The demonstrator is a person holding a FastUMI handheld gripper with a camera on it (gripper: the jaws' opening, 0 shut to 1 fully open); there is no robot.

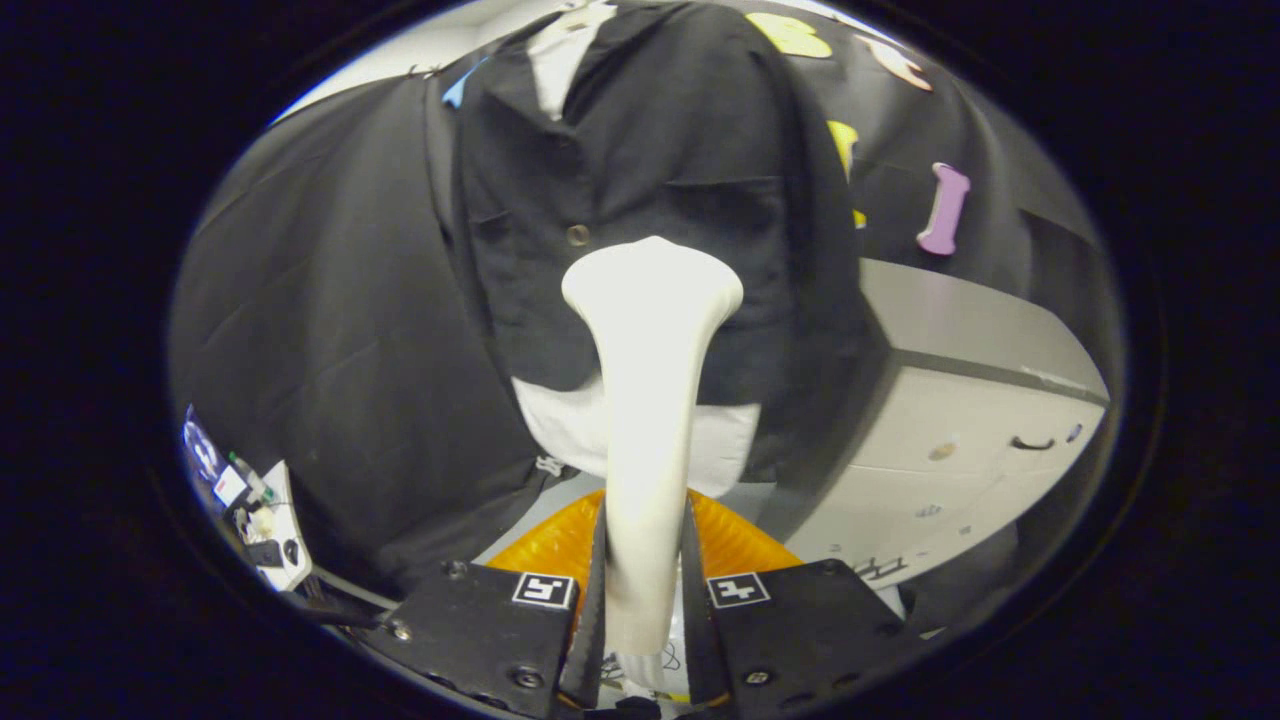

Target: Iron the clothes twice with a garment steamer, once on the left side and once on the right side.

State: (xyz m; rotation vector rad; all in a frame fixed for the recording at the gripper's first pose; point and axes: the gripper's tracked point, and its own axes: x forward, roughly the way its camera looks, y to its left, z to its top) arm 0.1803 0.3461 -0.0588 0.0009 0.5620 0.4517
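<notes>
The gripper [645, 560] has its two fingers closed tight on the handle of the garment steamer [648, 400], one finger pressing each side of the pale shaft, with no gap showing between finger and handle. The steamer stands upright out of the grip, its handle rising straight ahead of the fingers and widening into a flat, flared head at the top.

That head sits right in front of the dark shirt [650, 200], over its lower middle, just below a round button [577, 235] on the placket. Whether the head actually touches the cloth or hangs a little off it, I cannot tell from here. The shirt hangs facing the gripper with its collar open at the top, and a white undershirt [720, 445] shows at the neck and again below the dark hem, on both sides of the steamer's handle.

Under the clothes, just beyond the fingers, lies something orange and ribbed [735, 545]. To the right of the shirt stands a pale cabinet [960, 400] with a dark handle on its front. Off to the left, low down, a small white stand [275, 530] carries a few small items, too small to make out.
</notes>
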